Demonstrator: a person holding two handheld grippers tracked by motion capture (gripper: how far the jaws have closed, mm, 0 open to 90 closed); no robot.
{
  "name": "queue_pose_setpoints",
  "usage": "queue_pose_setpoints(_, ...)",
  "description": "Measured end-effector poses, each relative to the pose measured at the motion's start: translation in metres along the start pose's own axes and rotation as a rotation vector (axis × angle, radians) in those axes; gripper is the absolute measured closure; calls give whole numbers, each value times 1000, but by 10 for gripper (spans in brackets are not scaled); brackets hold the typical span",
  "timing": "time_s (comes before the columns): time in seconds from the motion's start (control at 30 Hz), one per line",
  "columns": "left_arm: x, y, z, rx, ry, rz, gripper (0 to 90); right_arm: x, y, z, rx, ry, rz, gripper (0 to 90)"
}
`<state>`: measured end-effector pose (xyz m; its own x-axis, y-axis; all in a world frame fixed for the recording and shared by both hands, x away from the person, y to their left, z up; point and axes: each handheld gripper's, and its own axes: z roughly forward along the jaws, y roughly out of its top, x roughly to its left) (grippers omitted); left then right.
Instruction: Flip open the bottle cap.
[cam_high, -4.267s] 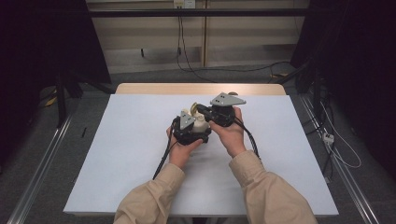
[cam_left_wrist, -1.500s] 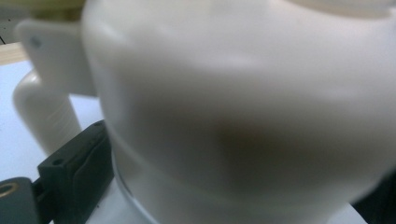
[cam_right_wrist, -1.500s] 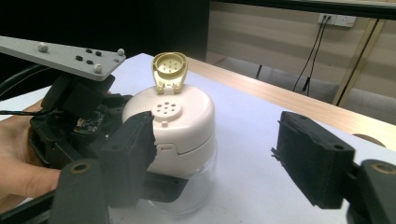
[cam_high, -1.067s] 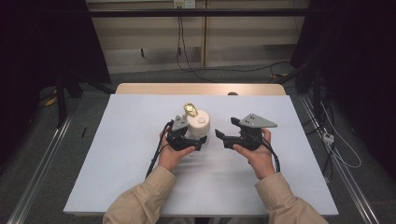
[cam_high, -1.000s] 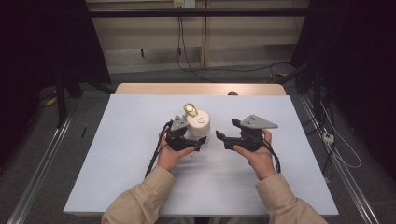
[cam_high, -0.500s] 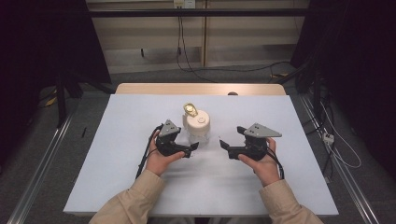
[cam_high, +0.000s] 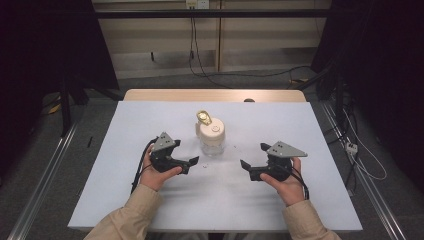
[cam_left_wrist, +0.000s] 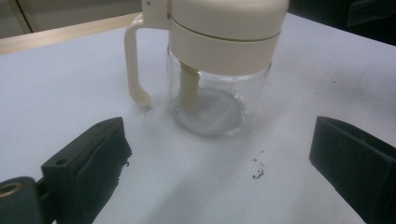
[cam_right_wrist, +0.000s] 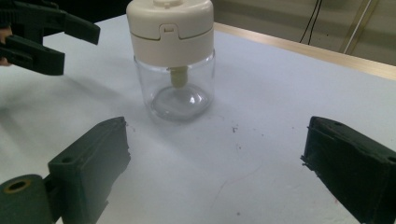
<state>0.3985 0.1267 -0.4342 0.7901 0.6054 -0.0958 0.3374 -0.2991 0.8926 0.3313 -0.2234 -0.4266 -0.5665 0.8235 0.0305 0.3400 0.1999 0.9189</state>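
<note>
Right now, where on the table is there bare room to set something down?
Free: the white table left of the jar, the stretch right of it, and the near strip between both hands. Crowded: the middle, where the left gripper and right gripper flank the jar.

Jar (cam_high: 212, 137) upright on the table (cam_high: 125, 125), between left tool (cam_high: 192, 162) and right tool (cam_high: 245, 165).
</note>
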Motion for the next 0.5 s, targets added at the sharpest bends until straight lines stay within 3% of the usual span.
queue_pose_setpoints(0.5,5,-14,-32,9,0,20,39,2,-20,-16,11,8,-1,53)
